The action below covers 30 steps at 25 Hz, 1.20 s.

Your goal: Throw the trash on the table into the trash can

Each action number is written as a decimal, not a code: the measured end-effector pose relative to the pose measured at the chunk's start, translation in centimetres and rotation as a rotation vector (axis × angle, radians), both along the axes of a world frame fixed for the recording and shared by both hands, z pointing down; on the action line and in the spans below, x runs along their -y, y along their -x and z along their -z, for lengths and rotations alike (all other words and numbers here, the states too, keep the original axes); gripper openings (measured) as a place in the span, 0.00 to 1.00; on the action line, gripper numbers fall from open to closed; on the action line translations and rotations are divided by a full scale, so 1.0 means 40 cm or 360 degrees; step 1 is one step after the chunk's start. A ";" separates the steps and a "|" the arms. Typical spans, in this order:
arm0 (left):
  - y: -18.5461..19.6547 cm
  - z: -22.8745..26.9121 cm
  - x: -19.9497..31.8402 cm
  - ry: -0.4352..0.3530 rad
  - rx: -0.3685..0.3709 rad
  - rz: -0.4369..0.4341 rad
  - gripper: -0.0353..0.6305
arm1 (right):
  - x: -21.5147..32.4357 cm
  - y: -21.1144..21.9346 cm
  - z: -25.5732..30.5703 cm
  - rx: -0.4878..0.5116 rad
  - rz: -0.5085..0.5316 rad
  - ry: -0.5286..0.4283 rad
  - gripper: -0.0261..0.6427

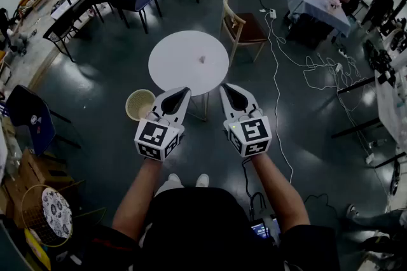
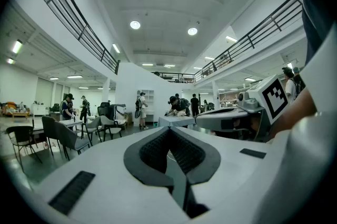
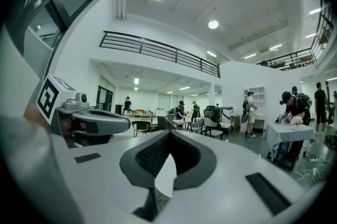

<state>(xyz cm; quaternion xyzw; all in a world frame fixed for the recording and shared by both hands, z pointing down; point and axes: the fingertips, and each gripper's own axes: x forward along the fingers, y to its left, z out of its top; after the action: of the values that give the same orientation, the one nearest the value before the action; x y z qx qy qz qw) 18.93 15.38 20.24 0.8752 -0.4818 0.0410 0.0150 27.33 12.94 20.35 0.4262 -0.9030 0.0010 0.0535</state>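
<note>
A small pale piece of trash point(image 1: 202, 60) lies near the middle of the round white table point(image 1: 172, 69). A beige trash can point(image 1: 140, 104) stands on the floor by the table's near left side. I hold both grippers level and side by side in front of me, their tips at the table's near edge. The left gripper point(image 1: 185, 92) point(image 2: 169, 129) is shut with nothing in it, just right of the can. My right gripper point(image 1: 226, 89) point(image 3: 169, 132) looks shut and empty too. Each gripper view shows the other gripper beside it; the trash is in neither.
A wooden chair point(image 1: 242, 28) stands behind the table at the right. A white cable point(image 1: 276, 82) runs along the floor to its right. Dark chairs point(image 1: 130, 0) and tables stand at the back left, a blue-covered table point(image 1: 316, 2) with people at the back right. A wire basket point(image 1: 44, 214) and boxes sit at the near left.
</note>
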 end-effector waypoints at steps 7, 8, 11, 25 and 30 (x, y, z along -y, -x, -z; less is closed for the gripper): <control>-0.033 0.000 -0.009 -0.0003 -0.0004 0.0003 0.07 | -0.010 -0.026 0.001 0.0077 0.0033 0.0012 0.06; -0.032 0.000 -0.010 -0.0004 -0.0004 0.0006 0.07 | -0.010 -0.025 0.001 0.0069 0.0036 0.0008 0.06; -0.024 -0.010 -0.009 0.0005 -0.0012 0.0032 0.07 | -0.006 -0.019 -0.007 0.0039 0.0049 0.0005 0.06; 0.065 -0.089 0.146 0.0097 -0.0063 0.0064 0.07 | 0.152 0.080 -0.086 -0.0009 0.0107 0.0072 0.06; 0.107 -0.099 0.268 0.0108 -0.0060 0.0025 0.07 | 0.266 0.137 -0.097 -0.0030 0.0117 0.0072 0.06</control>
<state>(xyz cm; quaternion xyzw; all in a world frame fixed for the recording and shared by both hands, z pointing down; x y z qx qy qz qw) 14.64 4.66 24.20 0.8711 -0.4865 0.0406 0.0540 21.86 2.31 24.24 0.3913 -0.9173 0.0155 0.0715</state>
